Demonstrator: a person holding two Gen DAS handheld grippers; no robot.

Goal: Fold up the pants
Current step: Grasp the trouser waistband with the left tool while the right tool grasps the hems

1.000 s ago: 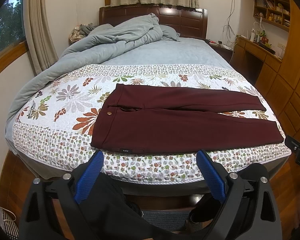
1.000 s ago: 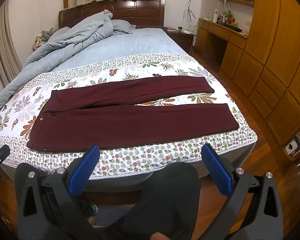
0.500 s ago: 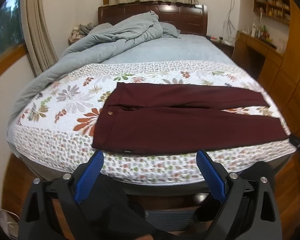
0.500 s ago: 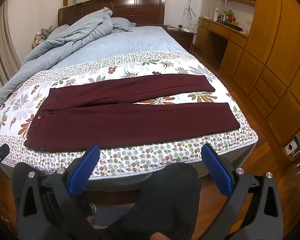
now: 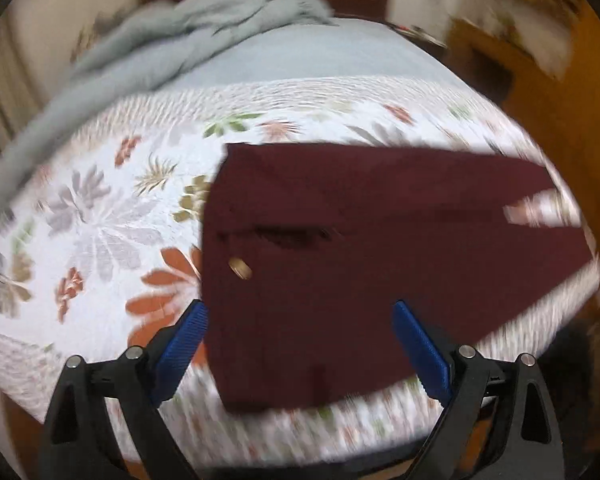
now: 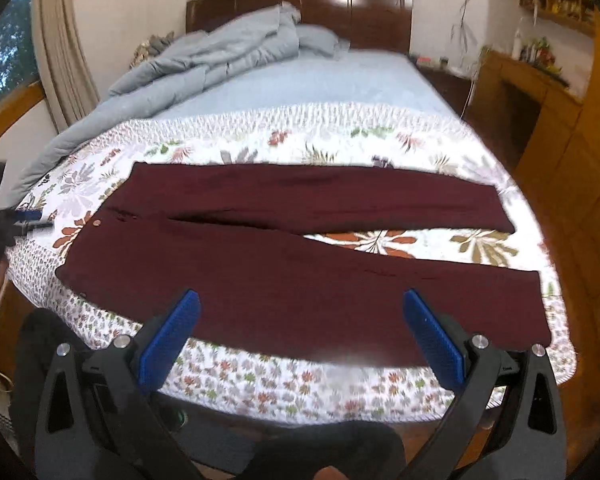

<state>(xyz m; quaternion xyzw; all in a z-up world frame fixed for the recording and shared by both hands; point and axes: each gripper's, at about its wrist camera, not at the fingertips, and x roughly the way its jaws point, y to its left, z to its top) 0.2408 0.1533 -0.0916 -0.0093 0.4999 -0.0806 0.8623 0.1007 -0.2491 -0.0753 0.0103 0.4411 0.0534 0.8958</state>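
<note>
Two hand-held grippers show here, each with black arms and ribbed blue finger pads, and both stand with their fingers spread wide and nothing between them. In the left wrist view, which is smeared by motion blur, the left gripper (image 5: 298, 344) hangs over the waist end of the dark maroon trousers (image 5: 380, 264); its left pad (image 5: 182, 346) lines up with the waistband edge and its right pad (image 5: 420, 354) sits over the near leg, though whether either touches the cloth cannot be told. A small brass button (image 5: 240, 269) shines just ahead of the fingers, beside a dark fly opening. In the right wrist view the right gripper (image 6: 298, 342) is held before the near edge of the bed, its pads framing the middle of the near trouser leg. The trousers (image 6: 300, 272) lie flat across the white quilt with printed flowers and leaves (image 6: 260, 380), waist toward the left and both legs stretched to the right, parted into a narrow V with quilt showing between the cuffs. The left gripper (image 6: 18, 222) appears as a blurred dark shape at the far left, near the waistband. Behind the quilt, a rumpled grey-blue duvet (image 6: 220, 60) is heaped toward the dark wooden headboard (image 6: 360, 12), and pale wooden cabinets (image 6: 580, 160) line the right side.
</note>
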